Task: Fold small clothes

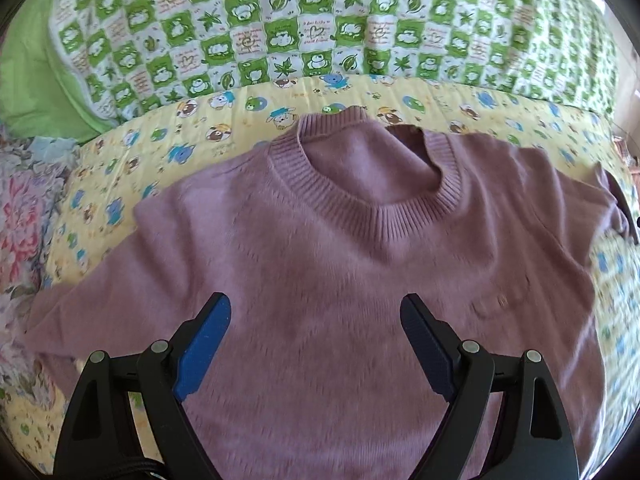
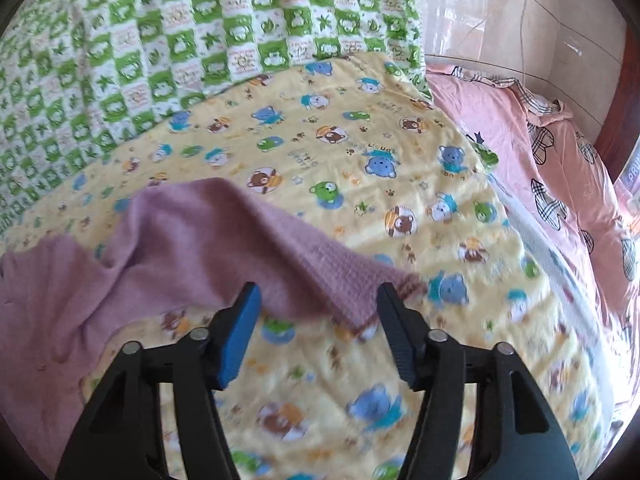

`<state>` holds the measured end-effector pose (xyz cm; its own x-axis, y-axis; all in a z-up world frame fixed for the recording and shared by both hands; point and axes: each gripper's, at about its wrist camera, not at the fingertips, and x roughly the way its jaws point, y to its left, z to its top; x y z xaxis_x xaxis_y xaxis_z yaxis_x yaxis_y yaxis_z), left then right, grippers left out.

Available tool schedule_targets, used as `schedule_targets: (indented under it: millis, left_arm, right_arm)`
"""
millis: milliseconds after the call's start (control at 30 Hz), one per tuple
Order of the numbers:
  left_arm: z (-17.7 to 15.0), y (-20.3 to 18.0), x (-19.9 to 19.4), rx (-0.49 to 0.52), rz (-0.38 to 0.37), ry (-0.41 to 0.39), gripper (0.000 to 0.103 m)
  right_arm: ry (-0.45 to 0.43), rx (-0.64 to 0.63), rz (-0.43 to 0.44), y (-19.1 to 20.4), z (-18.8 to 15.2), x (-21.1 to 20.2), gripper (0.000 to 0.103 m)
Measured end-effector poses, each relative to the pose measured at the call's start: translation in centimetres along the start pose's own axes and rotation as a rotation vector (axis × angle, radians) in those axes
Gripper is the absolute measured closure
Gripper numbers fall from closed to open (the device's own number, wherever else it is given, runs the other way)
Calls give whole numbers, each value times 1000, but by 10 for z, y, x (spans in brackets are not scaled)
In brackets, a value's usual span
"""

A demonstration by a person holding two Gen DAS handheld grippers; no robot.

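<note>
Mauve knitted sweater (image 1: 340, 264) with a ribbed round collar lies flat, front up, on the yellow cartoon-animal sheet (image 1: 132, 148); from the left wrist we see our left gripper (image 1: 316, 312) above its chest, jaws wide apart and empty. From the right wrist, our right gripper (image 2: 318, 294) has jaws partly open, with the sweater's sleeve (image 2: 280, 264) lying between them, unpinched. Behind lies a green-and-white checked quilt (image 2: 160, 40).

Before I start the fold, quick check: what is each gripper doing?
Left gripper: open above the sweater, holding nothing.
Right gripper: open around the sleeve, not gripping.
</note>
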<state>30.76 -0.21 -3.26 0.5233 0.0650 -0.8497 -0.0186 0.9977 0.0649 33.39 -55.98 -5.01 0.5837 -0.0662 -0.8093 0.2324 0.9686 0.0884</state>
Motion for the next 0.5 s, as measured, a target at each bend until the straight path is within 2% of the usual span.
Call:
schedule_targets:
  millis: [67,167,200,233,300,367,400,500]
  left_arm:
    - [6,-2,14,9,11,19,16]
    - [15,-4,34,13,20,35,16]
    - [18,-5,41,15,24,38,16]
    - [20,-6,48,20,37,44,16]
    - [23,-5,64,22,68,64,16]
    - [24,0,72,1,66,83,16]
    - [24,4,72,-19,57,85,16]
    - [21,16,59,-61,21,68,16]
  right_arm:
    - [31,-34,5,0,6,15,53]
    - [109,-54,11,-2,6,32,74]
    - [130,-72,-3,-2,4,34,94]
    - [138,-84,-10,-2,3,30,98]
    - [135,-80,14,-1,1,14,98]
    - [106,-81,86,11,0,-21,98]
    - [95,-80,135,20,0,-35,98]
    - [73,-53,381,64,-2,-95,98]
